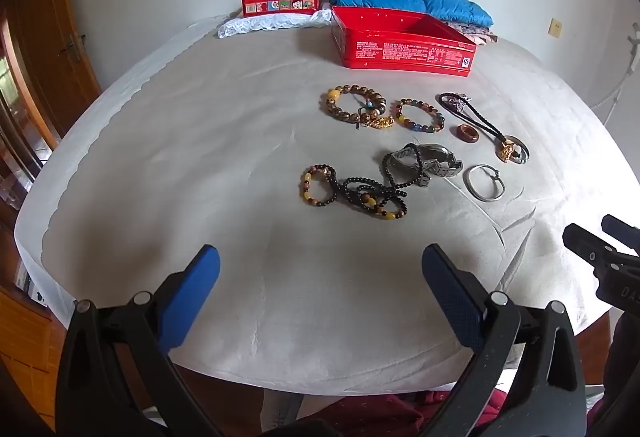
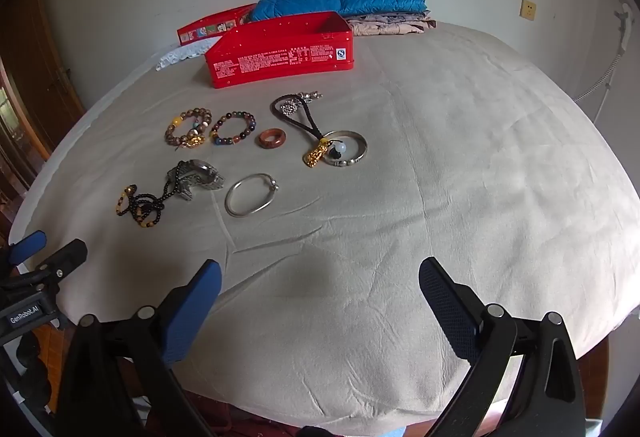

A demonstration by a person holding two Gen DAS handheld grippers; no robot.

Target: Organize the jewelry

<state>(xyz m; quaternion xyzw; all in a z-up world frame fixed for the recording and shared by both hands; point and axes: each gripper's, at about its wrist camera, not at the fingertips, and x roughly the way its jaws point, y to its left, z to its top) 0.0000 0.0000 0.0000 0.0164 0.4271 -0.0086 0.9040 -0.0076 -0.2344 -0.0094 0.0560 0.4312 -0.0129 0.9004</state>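
Both tools idle at the near table edge — jewelry untouched.

Left gripper and right gripper gape wide, empty, likely poised to start; silver bangle lies nearest, bracelets beyond, open red tin at 12 o'clock — probably the destination.

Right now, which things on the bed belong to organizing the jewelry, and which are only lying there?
Belong to the job:
open red tin
beaded bracelets
black bead strand
wristwatch
brown ring
thin silver bangle
thick silver bangle
black cord with gold charm

Just lying about:
red lid
blue quilted jacket
white lace cloth
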